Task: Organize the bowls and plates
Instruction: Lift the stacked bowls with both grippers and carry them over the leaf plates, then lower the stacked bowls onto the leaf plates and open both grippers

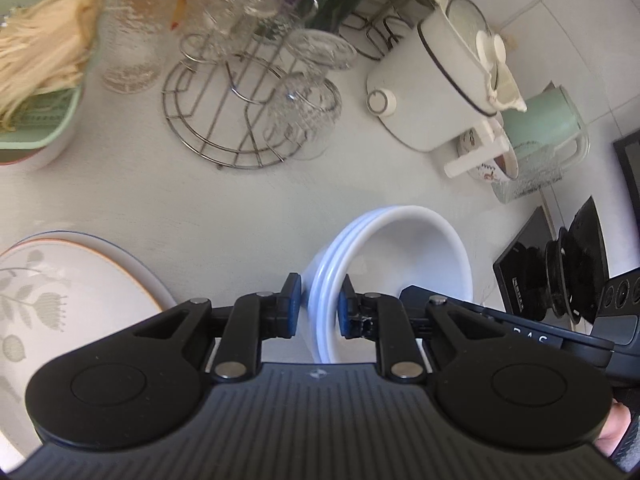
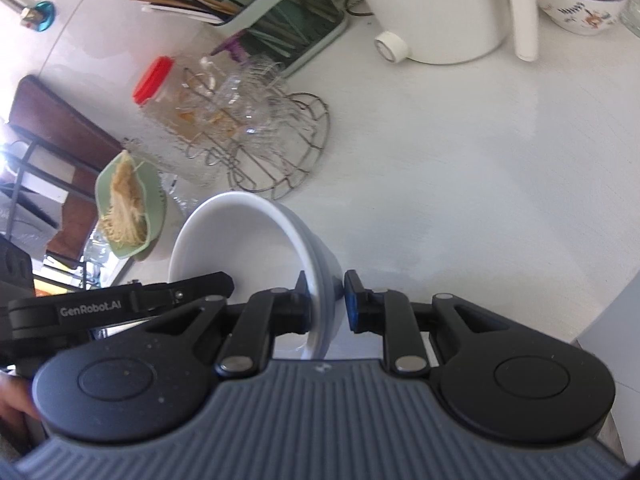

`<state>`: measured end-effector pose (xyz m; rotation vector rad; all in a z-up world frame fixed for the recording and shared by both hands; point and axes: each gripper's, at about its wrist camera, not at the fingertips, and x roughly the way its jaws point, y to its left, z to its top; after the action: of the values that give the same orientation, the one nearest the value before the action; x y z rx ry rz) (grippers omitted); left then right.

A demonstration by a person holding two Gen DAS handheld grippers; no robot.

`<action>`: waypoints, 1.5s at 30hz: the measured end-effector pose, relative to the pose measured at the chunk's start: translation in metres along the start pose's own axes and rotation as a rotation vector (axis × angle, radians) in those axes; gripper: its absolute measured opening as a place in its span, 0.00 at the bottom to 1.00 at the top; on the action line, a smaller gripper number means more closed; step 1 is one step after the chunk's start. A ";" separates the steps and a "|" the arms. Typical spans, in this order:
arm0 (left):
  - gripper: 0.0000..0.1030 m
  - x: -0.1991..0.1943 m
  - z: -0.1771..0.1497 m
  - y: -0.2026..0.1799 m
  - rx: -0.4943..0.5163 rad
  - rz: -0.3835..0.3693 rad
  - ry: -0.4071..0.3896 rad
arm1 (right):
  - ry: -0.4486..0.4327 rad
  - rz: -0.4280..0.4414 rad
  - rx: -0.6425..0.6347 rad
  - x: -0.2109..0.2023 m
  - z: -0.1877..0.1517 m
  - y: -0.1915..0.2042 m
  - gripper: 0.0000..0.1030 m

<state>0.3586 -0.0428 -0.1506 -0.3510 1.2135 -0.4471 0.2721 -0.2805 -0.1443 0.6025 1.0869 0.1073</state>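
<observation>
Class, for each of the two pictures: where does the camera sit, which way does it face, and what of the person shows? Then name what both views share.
Left wrist: on the left gripper, facing down at the counter; its jaws clamp the stacked white bowls; right gripper and a hand show.
Right wrist: on the right gripper, facing down; jaws clamp the bowls' opposite rim; left gripper shows.
Shared: bowls, wire glass rack, white electric pot.

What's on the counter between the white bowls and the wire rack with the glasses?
Nothing: in the left wrist view, only bare counter separates the stacked white bowls from the wire rack.
</observation>
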 end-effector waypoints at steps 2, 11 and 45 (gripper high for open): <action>0.20 -0.008 -0.001 0.004 -0.012 0.001 -0.017 | 0.001 0.008 -0.012 0.001 0.001 0.006 0.20; 0.20 -0.039 -0.008 0.035 -0.081 0.007 -0.074 | 0.024 0.045 -0.087 0.011 -0.004 0.037 0.21; 0.21 -0.089 -0.079 0.171 -0.357 0.119 -0.174 | 0.309 0.099 -0.262 0.104 -0.059 0.136 0.22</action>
<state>0.2825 0.1477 -0.1861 -0.6067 1.1353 -0.0917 0.2991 -0.1042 -0.1770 0.4104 1.3157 0.4341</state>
